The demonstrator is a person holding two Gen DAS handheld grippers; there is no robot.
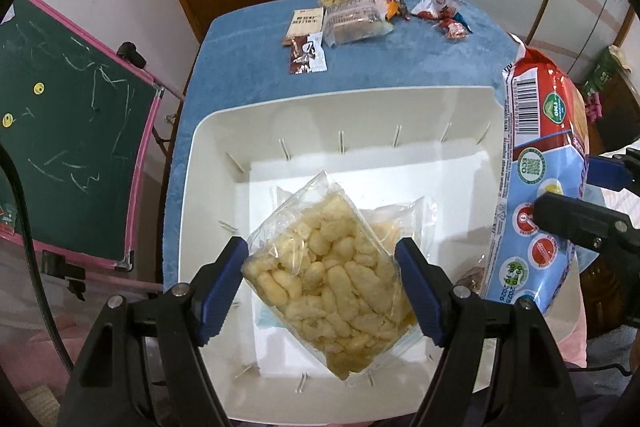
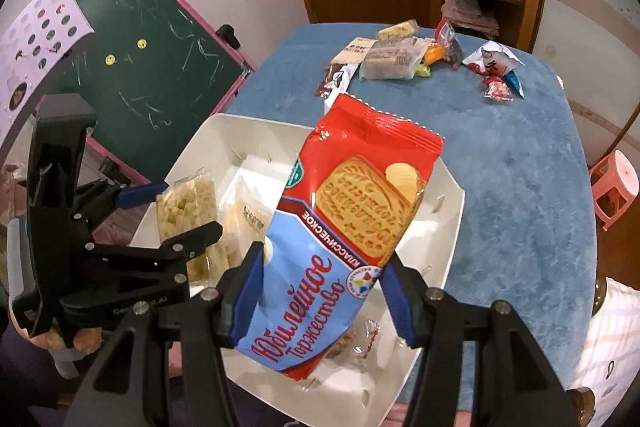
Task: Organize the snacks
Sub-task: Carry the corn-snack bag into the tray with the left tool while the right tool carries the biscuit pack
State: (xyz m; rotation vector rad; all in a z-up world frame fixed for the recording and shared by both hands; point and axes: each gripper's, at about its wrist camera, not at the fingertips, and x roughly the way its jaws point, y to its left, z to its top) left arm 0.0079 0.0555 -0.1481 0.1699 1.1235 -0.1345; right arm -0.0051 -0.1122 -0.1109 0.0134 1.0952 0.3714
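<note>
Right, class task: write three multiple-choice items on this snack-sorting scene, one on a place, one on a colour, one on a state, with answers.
1. Where do the loose snacks lie?
A on the table's far end
B on the floor
C on the chalkboard

2. What colour is the cloth on the table?
A green
B blue
C yellow

3. What does the right hand-held gripper grip?
A nothing
B a cup
C the biscuit pack

Answers:
1 A, they sit beyond the white bin.
2 B, blue fabric shows all around the bin.
3 C, blue pads press its sides.
</note>
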